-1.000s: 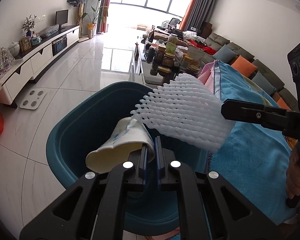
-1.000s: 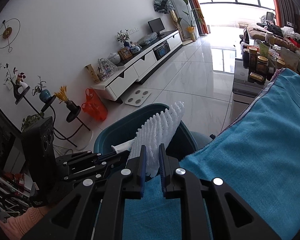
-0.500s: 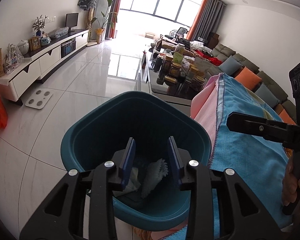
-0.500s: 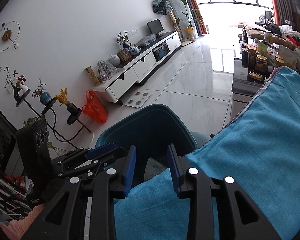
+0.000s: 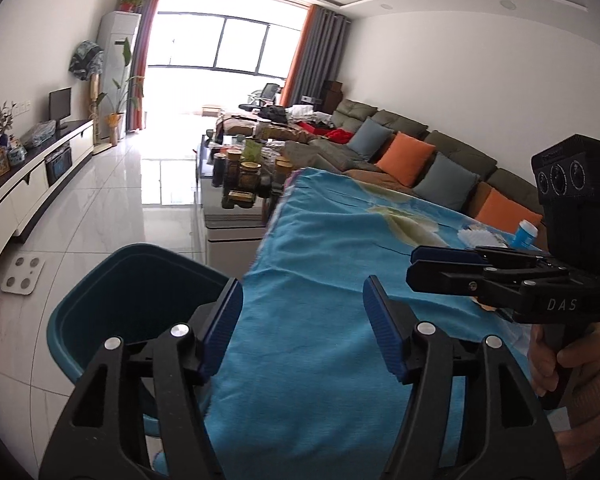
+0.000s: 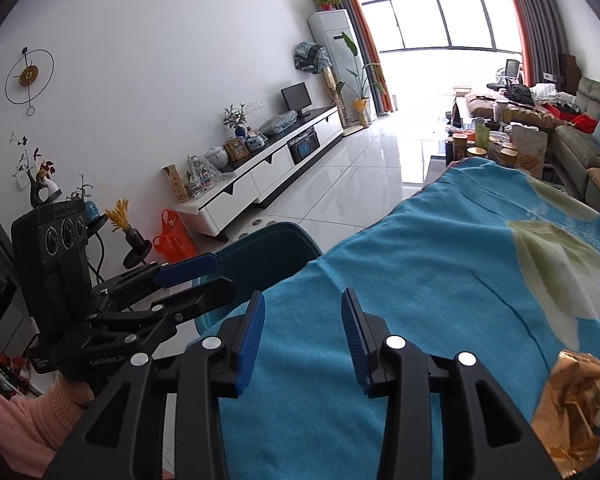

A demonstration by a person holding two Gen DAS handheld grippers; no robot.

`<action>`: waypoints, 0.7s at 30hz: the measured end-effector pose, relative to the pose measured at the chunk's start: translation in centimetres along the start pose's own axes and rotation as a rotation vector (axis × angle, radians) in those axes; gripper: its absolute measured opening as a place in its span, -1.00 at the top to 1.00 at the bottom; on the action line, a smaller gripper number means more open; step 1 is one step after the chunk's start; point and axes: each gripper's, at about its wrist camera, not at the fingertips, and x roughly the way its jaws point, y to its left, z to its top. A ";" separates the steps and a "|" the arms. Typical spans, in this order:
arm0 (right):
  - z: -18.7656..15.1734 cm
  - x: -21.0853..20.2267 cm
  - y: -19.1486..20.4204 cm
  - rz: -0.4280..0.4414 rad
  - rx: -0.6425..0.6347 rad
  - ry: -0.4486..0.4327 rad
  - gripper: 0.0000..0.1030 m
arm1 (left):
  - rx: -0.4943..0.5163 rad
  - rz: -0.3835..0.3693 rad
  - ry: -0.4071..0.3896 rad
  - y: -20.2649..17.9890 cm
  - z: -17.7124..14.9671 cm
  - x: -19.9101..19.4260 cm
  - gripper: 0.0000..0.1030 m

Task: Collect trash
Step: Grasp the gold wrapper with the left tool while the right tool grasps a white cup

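Note:
The teal bin [image 5: 100, 280] [image 6: 276, 248] stands on the floor against the left edge of the table, which a blue cloth [image 5: 340, 280] [image 6: 440, 280] covers. My left gripper [image 5: 302, 312] hovers over the cloth's left edge beside the bin; its jaws are opening with nothing between them. My right gripper [image 6: 302, 320] is above the cloth, its jaws also opening and empty; it also shows at the right [image 5: 416, 264] of the left wrist view. A crumpled gold wrapper [image 6: 572, 404] lies on the cloth at lower right. A white foam net [image 5: 478, 237] and a blue-and-white cup [image 5: 524, 234] lie farther along the table.
A coffee table [image 5: 236, 208] crowded with jars stands beyond the cloth-covered table. A sofa [image 5: 420, 152] with orange and grey cushions runs along the right wall. A white TV cabinet [image 6: 268, 176] lines the left wall, with an orange bag [image 6: 172, 236] and a white scale [image 5: 22, 274] on the tiled floor.
Both grippers let go of the paper cup and the white foam net, which dropped into the bin. Both then rose and swung right, from over the bin to over the cloth, jaws widening.

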 end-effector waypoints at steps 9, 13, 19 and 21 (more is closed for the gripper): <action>-4.1 -9.6 -6.9 -0.226 0.156 -0.110 0.27 | 0.155 -0.230 0.088 -11.4 -1.4 3.9 -0.26; -6.0 -12.8 -10.1 -0.310 0.237 -0.137 0.27 | 0.205 -0.295 0.119 -15.0 -1.8 5.2 -0.26; -8.5 -16.4 -14.3 -0.404 0.362 -0.178 0.27 | 0.290 -0.339 0.163 -19.1 -2.1 7.4 -0.26; -9.0 -17.0 -15.4 -0.430 0.390 -0.188 0.25 | 0.314 -0.340 0.177 -20.2 -2.2 8.0 -0.25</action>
